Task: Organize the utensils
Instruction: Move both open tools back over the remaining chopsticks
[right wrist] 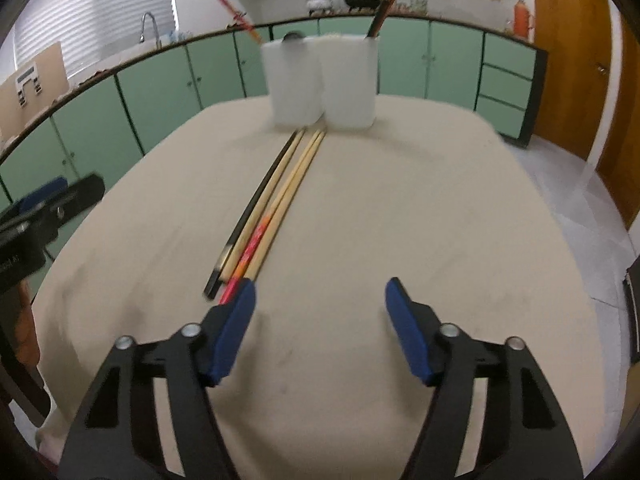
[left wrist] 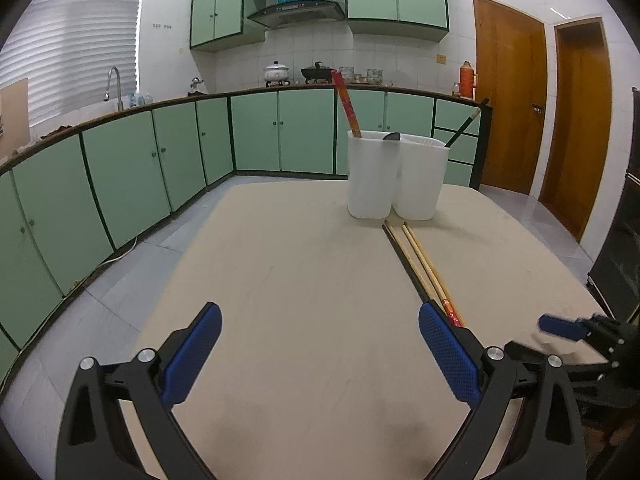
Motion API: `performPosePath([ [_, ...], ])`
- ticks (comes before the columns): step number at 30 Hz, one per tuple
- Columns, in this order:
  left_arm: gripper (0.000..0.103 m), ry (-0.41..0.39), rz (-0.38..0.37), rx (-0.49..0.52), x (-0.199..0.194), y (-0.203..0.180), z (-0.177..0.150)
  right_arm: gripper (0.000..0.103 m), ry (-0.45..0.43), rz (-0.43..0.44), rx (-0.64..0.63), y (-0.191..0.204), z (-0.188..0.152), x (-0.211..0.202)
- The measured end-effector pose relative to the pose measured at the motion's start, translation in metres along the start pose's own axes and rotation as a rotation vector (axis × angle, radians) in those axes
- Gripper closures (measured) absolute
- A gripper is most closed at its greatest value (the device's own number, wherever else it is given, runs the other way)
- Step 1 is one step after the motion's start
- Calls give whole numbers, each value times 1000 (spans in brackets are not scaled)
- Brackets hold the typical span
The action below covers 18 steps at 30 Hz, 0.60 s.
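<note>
Presently: chopsticks (right wrist: 276, 204) lay bundled on counter (right wrist: 400, 200), tips touching white holder (right wrist: 324, 84). Right tool (right wrist: 320, 300) gaped, empty, beside bundle's near ends; shift left, straddle one stick. Left tool (left wrist: 320, 328) wide, empty.

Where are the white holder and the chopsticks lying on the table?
white holder (left wrist: 370, 178): left wrist view, front wall of its left compartment.
chopsticks (right wrist: 280, 196): right wrist view, middle of the bundle.
</note>
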<state>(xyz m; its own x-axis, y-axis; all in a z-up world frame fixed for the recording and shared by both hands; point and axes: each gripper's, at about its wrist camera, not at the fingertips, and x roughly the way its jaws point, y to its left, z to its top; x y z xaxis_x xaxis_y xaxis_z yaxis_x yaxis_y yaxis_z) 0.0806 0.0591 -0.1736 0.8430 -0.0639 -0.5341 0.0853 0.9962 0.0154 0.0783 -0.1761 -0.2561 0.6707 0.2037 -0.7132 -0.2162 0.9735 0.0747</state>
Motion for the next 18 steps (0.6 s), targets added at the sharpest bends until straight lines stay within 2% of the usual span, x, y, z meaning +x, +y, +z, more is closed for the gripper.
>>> performPosePath([
  [3,6,0,3,2,-1,1,1,50,23,17,-14,8,-3,4],
  [9,6,5,1,-9,1,5,1,51,36,-27,-61,20,1,8],
  [18,6,8,2,-16,4,7,2,55,35,-25,-78,30,3,13],
])
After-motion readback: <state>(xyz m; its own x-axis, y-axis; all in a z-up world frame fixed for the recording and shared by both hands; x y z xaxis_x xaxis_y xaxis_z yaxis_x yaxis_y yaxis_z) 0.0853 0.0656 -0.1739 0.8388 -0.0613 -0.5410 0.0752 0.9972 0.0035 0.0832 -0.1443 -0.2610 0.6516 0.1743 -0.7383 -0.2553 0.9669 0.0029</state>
